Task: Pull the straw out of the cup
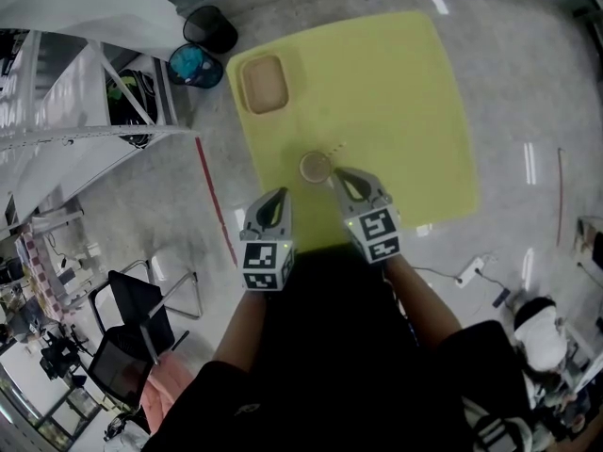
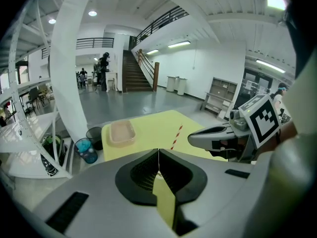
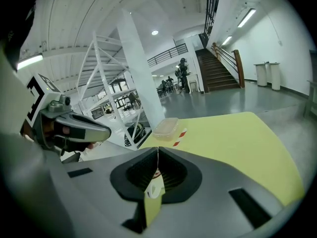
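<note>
Standing upright near the middle of the yellow-green square table (image 1: 415, 111), the small round tan cup (image 1: 315, 168) sits just ahead of both tools. That is likely why the person's forearms run side by side, close to the body, with the tools angled forward and down at it. The thin red-and-white striped straw (image 1: 335, 148) leans out of the cup toward the far right, so its free end stands clear of the rim and offers a place to pinch. The right tool (image 1: 337, 173) is the nearer one, its tips just beside the cup's right edge and under the leaning straw. The left tool (image 1: 279, 196) hangs a little back and to the left, apart from the cup (a fair spot for steadying it, in my judgement). Each tool's own view shows its jaws pressed together along a thin seam with nothing gripped. A pale shape with a red mark, glimpsed low through the right tool's opening, is probably the cup, though the view is too cramped to be sure. The jaws would have to part before either tool can take the straw, so the pull is not yet begun. A shallow beige plastic tray (image 1: 264, 83) lies well apart at the table's far left corner, perhaps as a place for the freed straw.
</note>
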